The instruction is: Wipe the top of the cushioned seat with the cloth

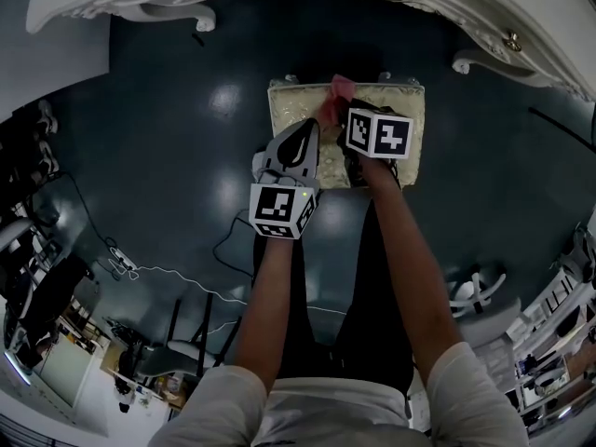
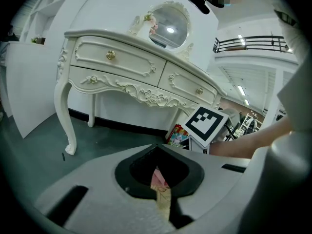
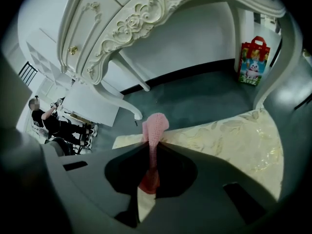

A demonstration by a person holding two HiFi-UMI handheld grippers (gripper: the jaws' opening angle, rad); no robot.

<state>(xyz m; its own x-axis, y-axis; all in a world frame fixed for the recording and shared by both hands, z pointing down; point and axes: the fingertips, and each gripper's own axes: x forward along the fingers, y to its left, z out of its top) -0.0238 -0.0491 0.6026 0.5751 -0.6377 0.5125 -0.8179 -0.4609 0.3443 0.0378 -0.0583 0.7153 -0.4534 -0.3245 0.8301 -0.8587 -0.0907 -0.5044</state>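
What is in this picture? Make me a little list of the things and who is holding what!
seat: cream cushioned seat, on the dark floor
cloth: pink cloth, at the seat's far edge
right gripper: shut on the cloth
left gripper: jaws together, over the seat's near left part
furniture: white dressing table beyond the seat
extra: colourful bag on the floor under the table

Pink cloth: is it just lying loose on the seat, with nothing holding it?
No, the right hand-held gripper has its jaws shut on the pink cloth, which sticks up above the cushioned seat.
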